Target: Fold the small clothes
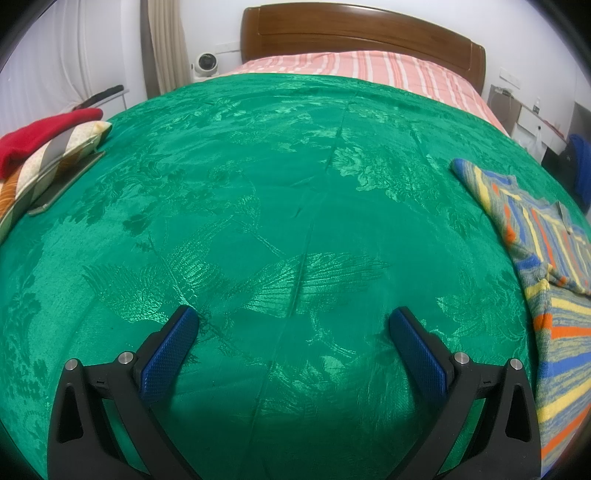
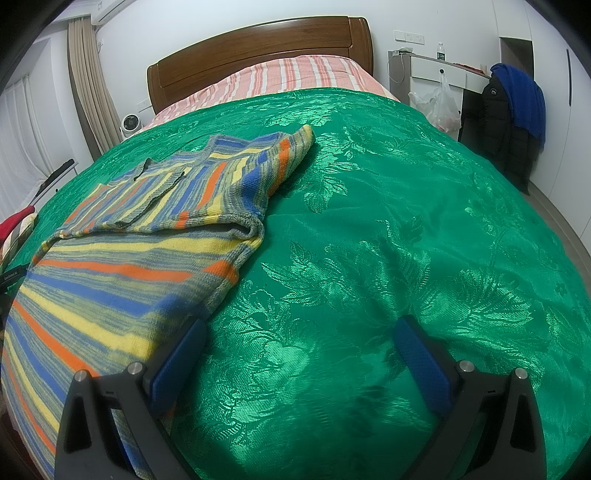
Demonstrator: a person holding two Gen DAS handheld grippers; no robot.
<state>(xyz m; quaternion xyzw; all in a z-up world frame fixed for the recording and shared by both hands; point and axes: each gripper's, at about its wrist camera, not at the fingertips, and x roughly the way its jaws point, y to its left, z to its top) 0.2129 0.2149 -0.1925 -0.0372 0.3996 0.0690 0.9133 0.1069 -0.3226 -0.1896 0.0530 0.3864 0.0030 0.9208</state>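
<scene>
Here | striped sweater [image 2: 140, 236] under right claw's [image 2: 301, 332] left finger | left claw [image 1: 293, 321] beside it | both released

Left wrist view: the bedspread [image 1: 280, 206] fills the frame centre, the headboard [image 1: 354, 33] behind it at top; folded clothes [image 1: 44, 147] lie at the left edge, the sweater [image 1: 546, 251] at the right edge. Right wrist view: sweater in the left half, hanging jackets [image 2: 513, 110] at upper right.

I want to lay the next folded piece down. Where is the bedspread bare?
Bare: the wide middle of the green bedspread, between the pillow stack and the striped sweater, and the stretch right of the sweater. Crowded: the sweater's side and the pillow corner.
</scene>
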